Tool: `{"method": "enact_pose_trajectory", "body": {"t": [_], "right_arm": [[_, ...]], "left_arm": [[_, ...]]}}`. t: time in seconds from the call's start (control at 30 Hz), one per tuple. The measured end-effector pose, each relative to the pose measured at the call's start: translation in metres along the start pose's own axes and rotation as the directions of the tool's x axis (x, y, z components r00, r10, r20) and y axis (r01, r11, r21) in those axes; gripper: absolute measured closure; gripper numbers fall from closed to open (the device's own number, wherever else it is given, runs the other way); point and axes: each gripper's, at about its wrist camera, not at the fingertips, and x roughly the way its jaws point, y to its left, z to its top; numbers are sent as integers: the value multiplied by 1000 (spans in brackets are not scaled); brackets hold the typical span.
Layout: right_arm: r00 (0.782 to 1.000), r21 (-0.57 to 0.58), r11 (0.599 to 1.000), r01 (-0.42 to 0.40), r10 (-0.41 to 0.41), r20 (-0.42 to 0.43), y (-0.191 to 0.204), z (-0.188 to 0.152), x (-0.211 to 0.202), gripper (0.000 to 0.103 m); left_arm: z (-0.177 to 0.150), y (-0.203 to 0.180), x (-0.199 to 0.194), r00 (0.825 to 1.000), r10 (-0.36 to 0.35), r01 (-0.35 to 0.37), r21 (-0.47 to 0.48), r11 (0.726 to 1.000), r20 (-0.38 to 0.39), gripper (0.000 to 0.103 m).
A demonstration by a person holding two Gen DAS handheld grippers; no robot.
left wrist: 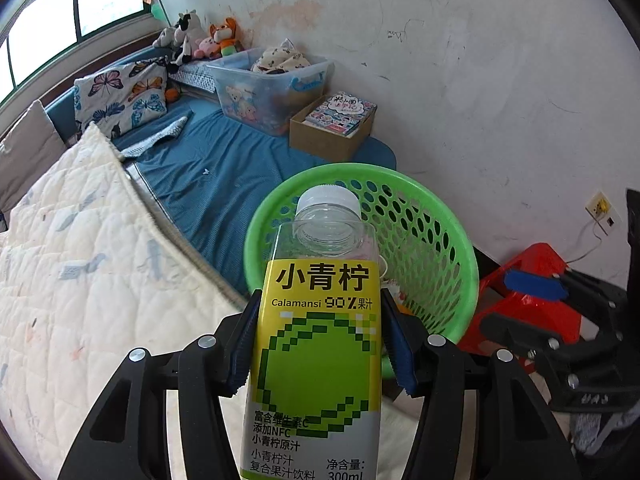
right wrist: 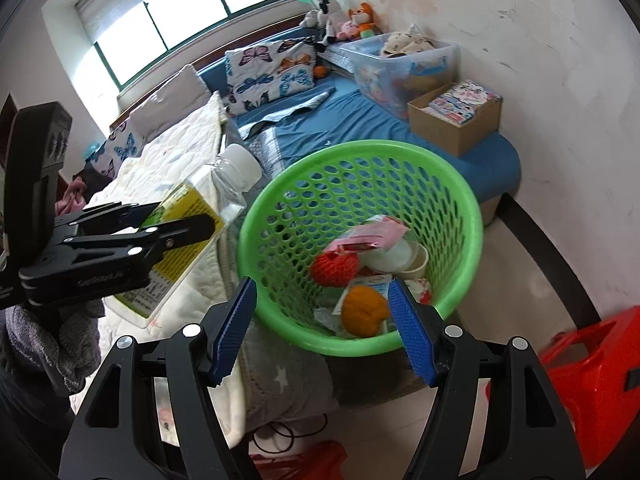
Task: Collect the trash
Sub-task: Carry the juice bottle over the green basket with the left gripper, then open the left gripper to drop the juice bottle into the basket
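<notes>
My left gripper (left wrist: 320, 344) is shut on an empty clear juice bottle (left wrist: 316, 340) with a yellow-green label and white cap, held just in front of the near rim of a green mesh basket (left wrist: 440, 248). In the right wrist view the bottle (right wrist: 200, 216) and left gripper (right wrist: 188, 228) hang to the left of the basket (right wrist: 280, 216). My right gripper (right wrist: 322, 328) is open and empty, at the basket's near rim. Inside lie an orange peel (right wrist: 362, 310), a red foam net (right wrist: 334, 266), a pink wrapper (right wrist: 376, 234) and a paper cup (right wrist: 404, 258).
The basket sits at the foot of a bed with a blue sheet (left wrist: 224, 168) and a white quilt (left wrist: 80, 260). A cardboard box of books (right wrist: 456, 120) and a clear storage bin (right wrist: 396, 64) stand by the wall. A red stool (right wrist: 592, 384) stands at the right.
</notes>
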Motion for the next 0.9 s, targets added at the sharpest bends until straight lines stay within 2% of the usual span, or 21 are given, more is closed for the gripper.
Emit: {"method": "enact_pose_trajectory", "body": {"t": [0.17, 0.53, 0.7, 0.77, 0.9], "right_arm": [[1000, 16, 1000, 7, -7, -6, -12, -1, 0, 35], [1000, 56, 998, 3, -2, -19, -31, -7, 4, 35], [1000, 60, 998, 2, -1, -21, -30, -9, 3, 35], [1000, 60, 998, 0, 1, -21, -28, -8, 3, 35], [1000, 58, 998, -1, 2, -17, -25, -8, 2, 35]], "left_arm": [[11, -16, 22, 999, 5, -4, 14, 1000, -35, 49], [20, -24, 59, 994, -22, 15, -57, 998, -111, 48], [14, -21, 62, 993, -36, 27, -80, 996, -108, 47], [13, -20, 59, 994, -44, 36, -84, 996, -99, 41], [7, -19, 48, 996, -38, 31, -87, 996, -82, 38]]}}
